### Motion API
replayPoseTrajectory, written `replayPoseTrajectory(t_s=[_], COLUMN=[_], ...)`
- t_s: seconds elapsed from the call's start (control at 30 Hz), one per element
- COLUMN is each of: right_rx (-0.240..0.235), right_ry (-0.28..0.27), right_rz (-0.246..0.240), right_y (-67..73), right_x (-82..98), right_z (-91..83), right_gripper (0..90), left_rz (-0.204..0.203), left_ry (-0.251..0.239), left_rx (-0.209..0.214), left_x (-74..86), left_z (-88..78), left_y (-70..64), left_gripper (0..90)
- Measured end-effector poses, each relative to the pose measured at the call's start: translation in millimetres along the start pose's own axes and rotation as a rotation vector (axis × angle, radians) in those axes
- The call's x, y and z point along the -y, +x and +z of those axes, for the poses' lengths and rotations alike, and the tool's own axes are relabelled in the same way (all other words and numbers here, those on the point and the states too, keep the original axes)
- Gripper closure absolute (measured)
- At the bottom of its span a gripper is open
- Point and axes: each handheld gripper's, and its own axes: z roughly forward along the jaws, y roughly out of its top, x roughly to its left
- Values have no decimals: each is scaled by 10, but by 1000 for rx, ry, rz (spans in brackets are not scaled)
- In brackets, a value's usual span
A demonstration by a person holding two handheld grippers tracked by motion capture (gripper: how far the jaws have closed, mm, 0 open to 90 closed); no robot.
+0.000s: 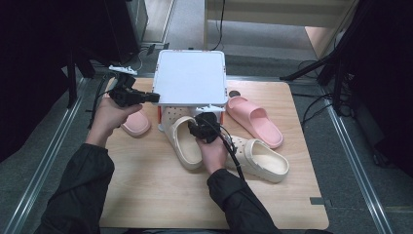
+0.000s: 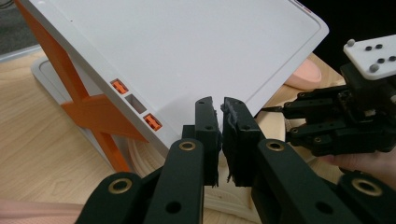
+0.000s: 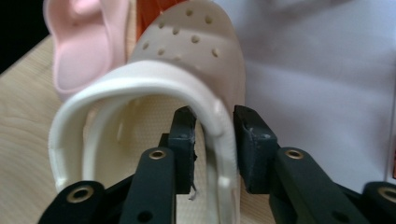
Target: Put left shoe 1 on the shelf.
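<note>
Jaws of the right gripper (image 3: 212, 126) stand parted on either side of the side rim of a cream perforated foam clog (image 3: 187, 60), the rim between the pads with a sliver of gap showing, so it straddles rather than clamps. That clog (image 1: 185, 139) lies on the wooden table (image 1: 146, 185) with its toe tucked under the white plastic shoe rack with orange braces (image 1: 191, 78), a pink slide (image 3: 79, 42) just beside it. The left gripper (image 2: 220, 121) is clenched on nothing, just beside the rack's edge

Two cream clogs (image 1: 187, 141) – two pink slippers (image 1: 254, 120) – one white rack (image 1: 191, 78).
</note>
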Motion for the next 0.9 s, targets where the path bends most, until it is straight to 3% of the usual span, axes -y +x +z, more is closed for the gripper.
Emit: replayPoseTrajectory(t_s=[0.2, 0.23, 0.47, 0.53, 0.73, 0.9], right_rx=[-25, -36, -118, -143, -203, -207], right_ry=[-7, -7, -2, 0, -5, 11], right_rz=[-37, -36, -35, -83, -105, -151], right_y=[-4, 2, 11, 58, 115, 175], right_x=[-24, -8, 77, 158, 351, 507], right_z=[-156, -247, -453, -559, -715, -780], right_gripper=[640, 676, 836, 900, 900, 900], left_rz=[1, 2, 1, 2, 1, -1], left_ry=[1, 0, -1, -1, -1, -3], left_rx=[-5, -4, -6, -7, -8, -8], left_x=[-1, -1, 1, 1, 2, 3], left_z=[-1, 1, 1, 2, 3, 3], left_y=[-6, -6, -9, -10, -12, -13], left_gripper=[843, 842, 843, 842, 843, 842])
